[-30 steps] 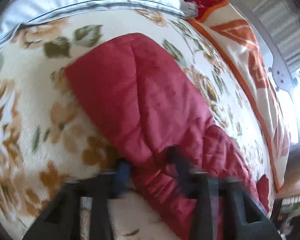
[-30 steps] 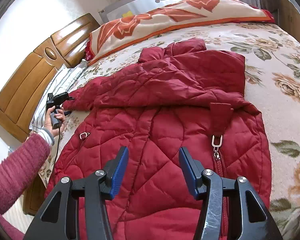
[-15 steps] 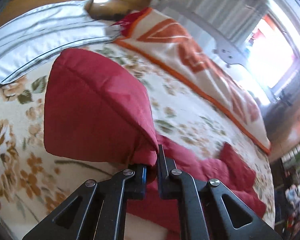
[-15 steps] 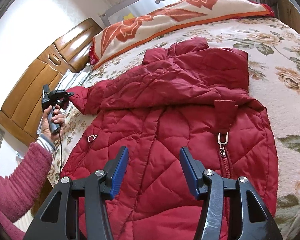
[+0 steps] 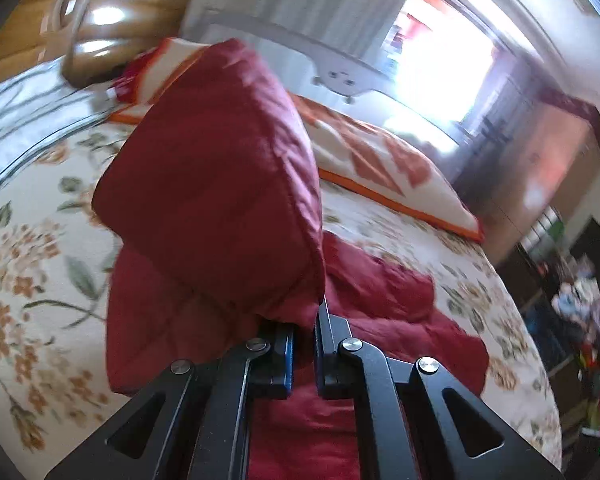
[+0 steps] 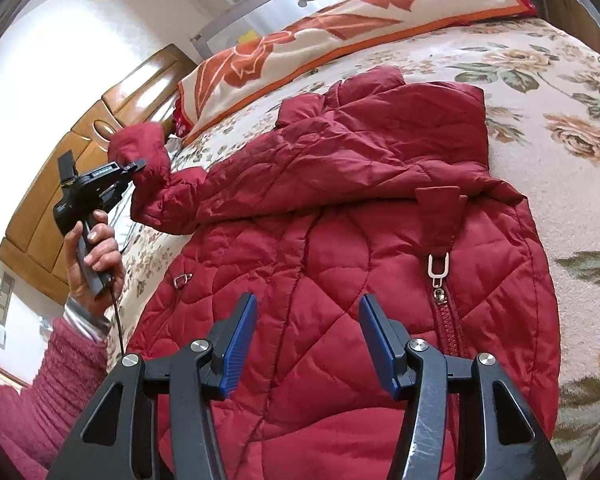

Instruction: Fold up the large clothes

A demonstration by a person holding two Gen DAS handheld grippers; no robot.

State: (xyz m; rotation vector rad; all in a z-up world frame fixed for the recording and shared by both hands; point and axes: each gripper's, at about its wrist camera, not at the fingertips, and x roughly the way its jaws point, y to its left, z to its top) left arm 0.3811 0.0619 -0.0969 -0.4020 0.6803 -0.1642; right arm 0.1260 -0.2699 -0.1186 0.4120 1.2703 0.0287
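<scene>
Now I am in the sleeve-folding step. My left gripper (image 5: 304, 354) has its jaws pressed together on the cuff of the sleeve (image 5: 220, 200), pinching the red fabric so the end stands up off the bed (image 5: 28, 248). From the right wrist view that same sleeve (image 6: 148, 160) hangs lifted near the headboard (image 6: 56, 184), while the rest of the jacket (image 6: 340, 240) lies flat on the bed, front up, zipper (image 6: 440, 292) closed, hood (image 6: 380, 120) toward the folded blanket (image 6: 300, 40) at the far side. My right gripper (image 6: 308, 344) hovers above the jacket's chest with its jaws spread and nothing between them (it touches no fabric that I can see). Next, I judge, the sleeve must be carried across the chest and laid flat there. That calls for a firm pinch until the cuff lands, and my right gripper clearing the way or pinning the body so it does not slide.
</scene>
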